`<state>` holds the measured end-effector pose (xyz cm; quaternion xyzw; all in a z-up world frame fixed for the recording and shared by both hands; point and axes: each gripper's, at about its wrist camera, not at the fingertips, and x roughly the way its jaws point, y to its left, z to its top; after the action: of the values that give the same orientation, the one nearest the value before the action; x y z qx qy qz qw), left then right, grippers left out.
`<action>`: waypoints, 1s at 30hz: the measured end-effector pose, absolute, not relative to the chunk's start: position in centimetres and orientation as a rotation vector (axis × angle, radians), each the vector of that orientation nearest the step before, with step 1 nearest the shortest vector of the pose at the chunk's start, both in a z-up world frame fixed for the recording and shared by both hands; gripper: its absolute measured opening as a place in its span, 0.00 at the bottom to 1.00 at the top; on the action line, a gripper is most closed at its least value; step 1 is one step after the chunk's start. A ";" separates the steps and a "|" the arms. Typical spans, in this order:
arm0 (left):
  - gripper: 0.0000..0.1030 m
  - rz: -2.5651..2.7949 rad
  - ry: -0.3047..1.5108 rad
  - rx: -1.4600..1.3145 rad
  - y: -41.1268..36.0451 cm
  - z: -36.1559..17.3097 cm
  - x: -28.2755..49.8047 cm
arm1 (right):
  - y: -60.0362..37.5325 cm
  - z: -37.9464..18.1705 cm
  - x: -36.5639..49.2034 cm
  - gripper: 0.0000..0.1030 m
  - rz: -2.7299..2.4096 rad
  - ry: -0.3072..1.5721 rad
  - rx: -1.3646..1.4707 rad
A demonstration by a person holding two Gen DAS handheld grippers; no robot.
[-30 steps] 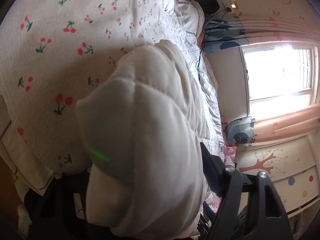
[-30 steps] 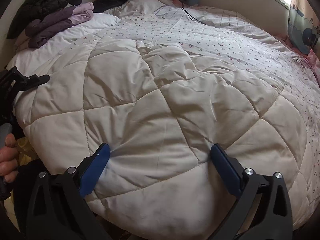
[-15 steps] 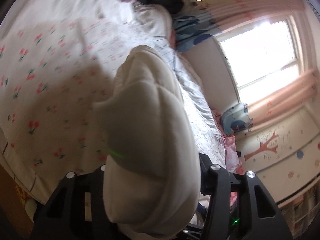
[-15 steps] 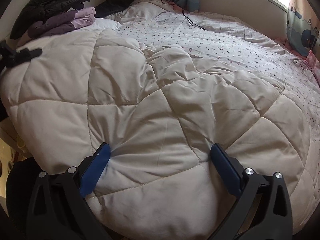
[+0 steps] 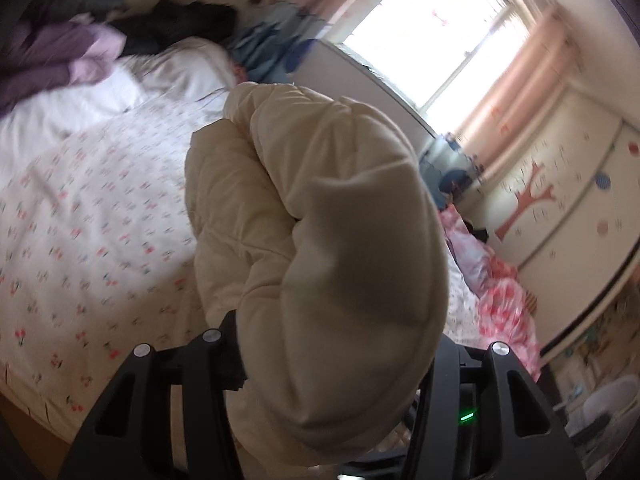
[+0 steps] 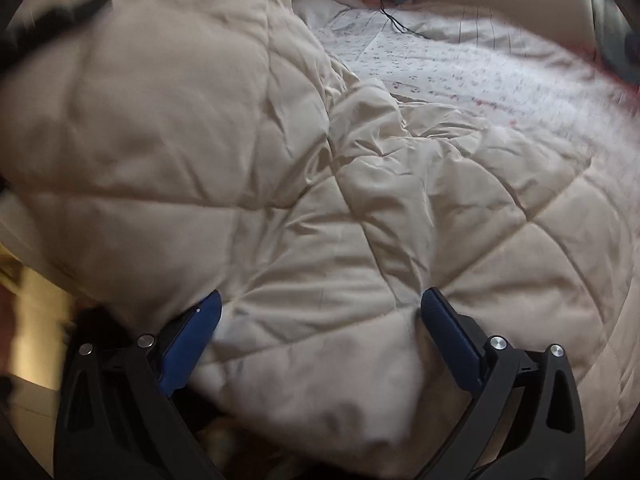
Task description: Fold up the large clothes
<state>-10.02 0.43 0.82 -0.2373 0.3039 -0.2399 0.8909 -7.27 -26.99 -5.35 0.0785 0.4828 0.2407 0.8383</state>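
A cream quilt [image 5: 320, 208] bulges thickly between the fingers of my left gripper [image 5: 336, 344], which is shut on its edge and holds it up above the bed. In the right wrist view the same quilt [image 6: 360, 200] covers the near part of the bed. Its left side is raised in a big fold that leans toward the middle. My right gripper [image 6: 320, 302] is shut on the quilt's near edge, its blue pads [image 6: 448, 332] pressing into puckered fabric. A dark blurred shape [image 6: 68, 8] sits at the top of the raised fold.
The bed sheet [image 5: 80, 220] is white with small cherries. Purple and dark clothes [image 5: 72, 64] are piled at the bed's far end. A bright window [image 5: 420, 32], pink floral bedding [image 5: 500, 292] and a wardrobe [image 5: 560, 200] lie to the right. A thin cable [image 6: 384, 8] crosses the far sheet.
My left gripper has risen and rolled upright with the quilt's edge in it. In the right wrist view the quilt's left side has lifted into a tall fold, and the right gripper has shifted slightly.
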 end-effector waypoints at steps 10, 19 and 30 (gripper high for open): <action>0.49 -0.656 0.641 -0.083 -14.6 1.5 -11.9 | -48.6 -7.3 -7.7 0.94 0.760 0.900 1.151; 0.49 -0.805 0.667 0.289 -29.0 -3.4 -16.5 | -55.0 -7.0 -5.4 0.94 0.712 0.901 1.181; 0.58 -0.965 0.783 0.307 -25.4 -2.1 -19.0 | -49.3 -8.0 -3.2 0.94 0.556 1.118 0.632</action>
<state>-19.02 -25.42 -2.06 0.1430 0.3653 -0.4503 0.8021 -3.24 -49.30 -8.04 0.2908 0.5144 0.2560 0.7650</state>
